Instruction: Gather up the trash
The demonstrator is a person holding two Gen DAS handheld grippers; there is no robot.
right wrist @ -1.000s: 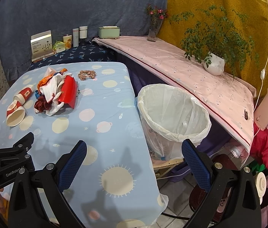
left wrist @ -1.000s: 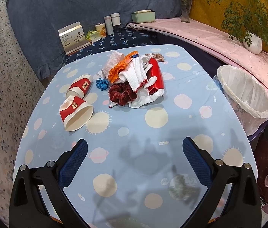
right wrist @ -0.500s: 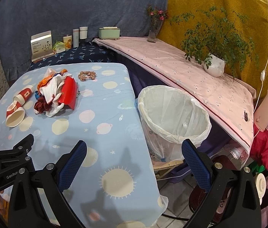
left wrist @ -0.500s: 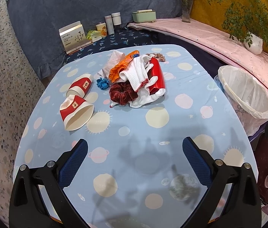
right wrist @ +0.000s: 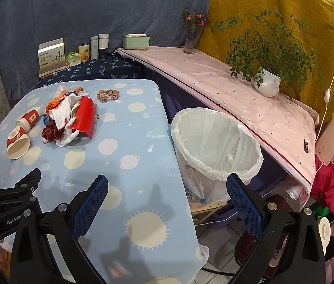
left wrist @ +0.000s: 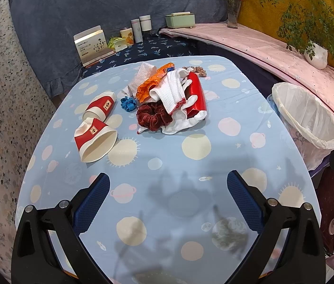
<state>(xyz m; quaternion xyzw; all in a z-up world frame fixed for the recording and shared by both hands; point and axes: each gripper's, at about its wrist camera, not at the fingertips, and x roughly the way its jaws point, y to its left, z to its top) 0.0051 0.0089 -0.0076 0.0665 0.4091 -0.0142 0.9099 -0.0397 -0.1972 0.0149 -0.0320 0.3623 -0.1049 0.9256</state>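
Two red-and-white paper cups (left wrist: 95, 139) (left wrist: 100, 105) lie on their sides at the table's left. A heap lies mid-table: red packet (left wrist: 196, 97), white cloth (left wrist: 171, 94), orange wrapper (left wrist: 153, 82), dark red scrunchie (left wrist: 153, 117), blue scrap (left wrist: 127, 104). The heap shows in the right wrist view (right wrist: 72, 118) too. A white-lined trash bin (right wrist: 214, 149) (left wrist: 306, 120) stands off the table's right edge. My left gripper (left wrist: 168, 194) is open and empty above the near table. My right gripper (right wrist: 167, 196) is open and empty over the table's right edge, beside the bin.
A tan scrunchie (right wrist: 107, 94) lies at the far table edge. A box, bottles and a tin (left wrist: 110, 40) stand on a dark shelf behind. A pink ledge (right wrist: 238, 90) with a vase and a potted plant (right wrist: 267, 80) runs along the right.
Both views shift very slightly; the left gripper has edged a little. Nothing on the table has moved and both grippers stay open.
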